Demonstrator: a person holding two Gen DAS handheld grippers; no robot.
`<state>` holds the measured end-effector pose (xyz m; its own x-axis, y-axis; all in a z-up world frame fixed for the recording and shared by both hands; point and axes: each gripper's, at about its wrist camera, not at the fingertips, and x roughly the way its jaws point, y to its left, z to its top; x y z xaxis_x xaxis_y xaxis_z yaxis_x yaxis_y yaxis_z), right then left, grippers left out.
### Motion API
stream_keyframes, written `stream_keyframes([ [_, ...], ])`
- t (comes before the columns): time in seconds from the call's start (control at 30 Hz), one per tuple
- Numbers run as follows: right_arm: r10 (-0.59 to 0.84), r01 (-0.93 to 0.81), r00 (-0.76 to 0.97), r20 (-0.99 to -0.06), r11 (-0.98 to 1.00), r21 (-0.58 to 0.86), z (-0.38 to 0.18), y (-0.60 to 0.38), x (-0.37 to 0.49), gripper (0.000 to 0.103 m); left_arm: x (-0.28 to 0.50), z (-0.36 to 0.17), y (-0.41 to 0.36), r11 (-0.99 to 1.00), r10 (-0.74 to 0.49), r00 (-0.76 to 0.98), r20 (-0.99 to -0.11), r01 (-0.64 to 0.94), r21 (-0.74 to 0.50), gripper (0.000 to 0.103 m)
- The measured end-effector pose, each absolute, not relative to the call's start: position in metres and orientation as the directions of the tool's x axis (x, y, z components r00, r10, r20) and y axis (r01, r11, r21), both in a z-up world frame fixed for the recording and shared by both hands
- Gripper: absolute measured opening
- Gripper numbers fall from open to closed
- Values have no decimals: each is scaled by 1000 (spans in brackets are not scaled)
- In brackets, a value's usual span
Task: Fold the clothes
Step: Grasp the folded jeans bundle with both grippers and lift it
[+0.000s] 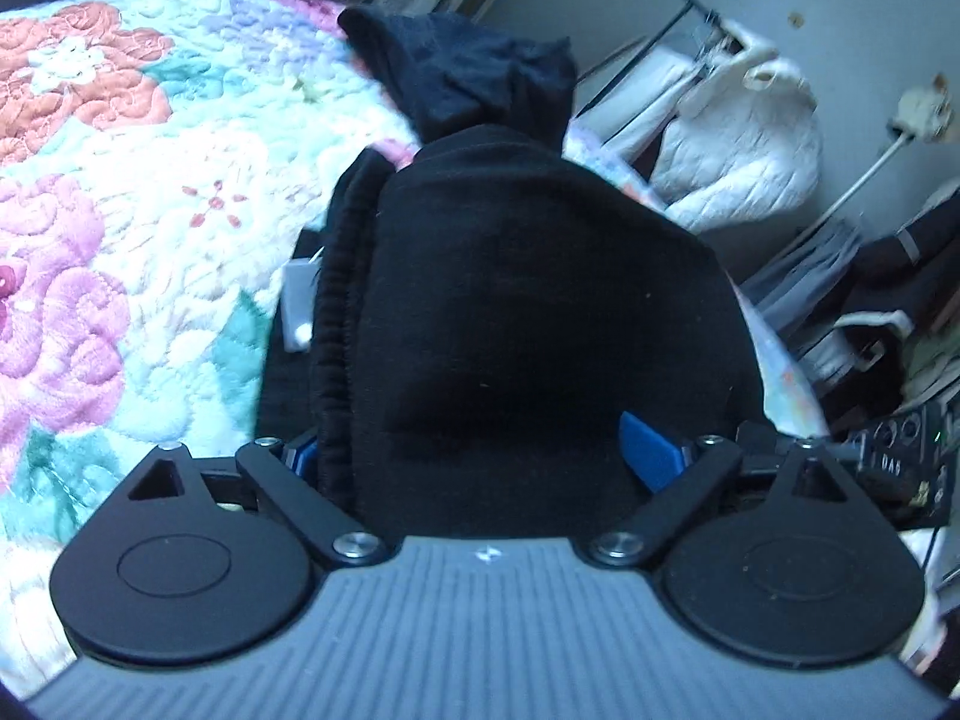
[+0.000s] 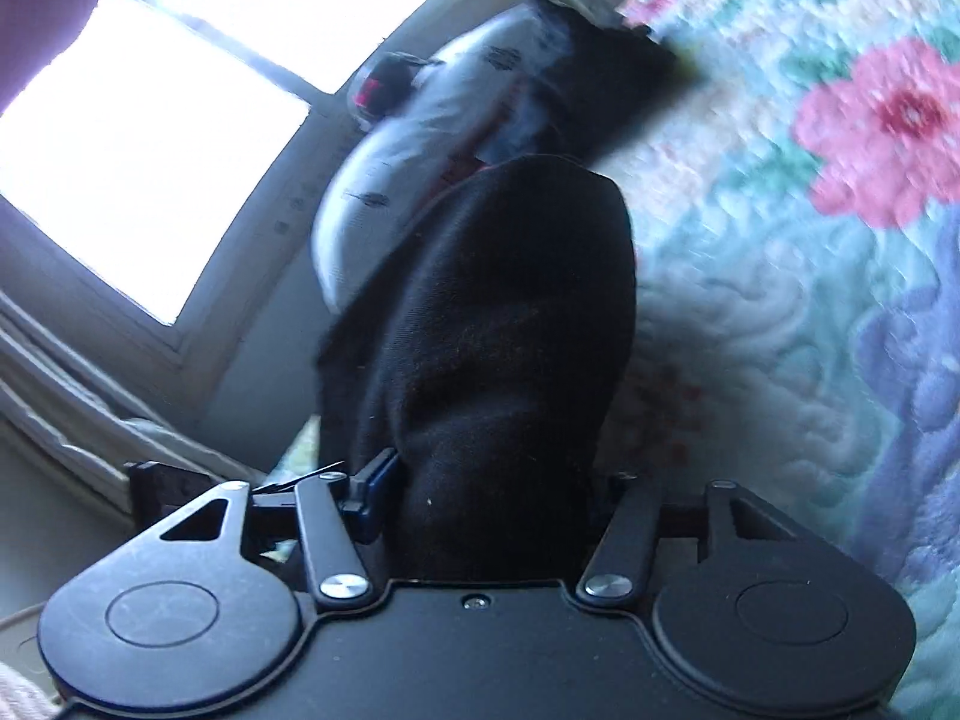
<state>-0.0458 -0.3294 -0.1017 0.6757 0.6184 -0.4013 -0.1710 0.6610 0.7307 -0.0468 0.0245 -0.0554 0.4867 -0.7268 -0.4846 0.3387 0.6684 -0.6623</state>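
Observation:
A black garment with a ribbed waistband and a white label lies on the flowered quilt. It is draped over my left gripper. That gripper's jaws stand wide, and one blue finger shows beside the cloth. In the right wrist view the same black garment is bunched between the fingers of my right gripper. The left finger rests against the cloth, and the other finger and both tips are hidden under it. The quilt fills the right side.
A white padded jacket hangs on a rack beyond the bed's edge. Dark clutter sits at the far right. A white patterned pillow lies at the bed's head under a bright window.

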Motion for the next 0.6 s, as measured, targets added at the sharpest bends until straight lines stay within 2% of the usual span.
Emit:
stream_keyframes([
  [0.07, 630, -225, 686, -364, 659, 717, -77, -329, -63, 59, -56, -41, 21, 620, -769, 468, -435, 384, -684, 95],
  [0.13, 611, -232, 695, -379, 690, 686, -62, -335, -80, 59, -65, -32, 10, 598, -793, 433, -428, 421, -682, 95],
  [0.2, 569, -188, 697, -437, 732, 655, -64, -345, -94, 60, -69, -35, -14, 621, -783, 392, -483, 437, -651, 95],
  [0.27, 537, -78, 667, -516, 739, 669, -92, -358, -97, 66, -67, -53, -41, 681, -731, 344, -590, 426, -595, 97],
  [0.3, 534, -49, 664, -524, 730, 682, -110, -362, -98, 72, -66, -60, -52, 708, -702, 335, -629, 428, -562, 102],
  [0.37, 537, -32, 680, -499, 702, 712, -146, -369, -100, 79, -65, -70, -72, 753, -643, 335, -689, 441, -488, 103],
  [0.47, 545, -33, 703, -458, 668, 743, -169, -372, -100, 80, -64, -61, -84, 788, -599, 346, -722, 414, -455, 103],
  [0.53, 533, -65, 706, -467, 706, 705, -153, -366, -99, 73, -68, -55, -85, 792, -596, 373, -711, 421, -443, 98],
  [0.6, 552, -96, 720, -422, 681, 726, -138, -371, -104, 56, -73, -49, -85, 789, -605, 396, -691, 419, -450, 95],
])
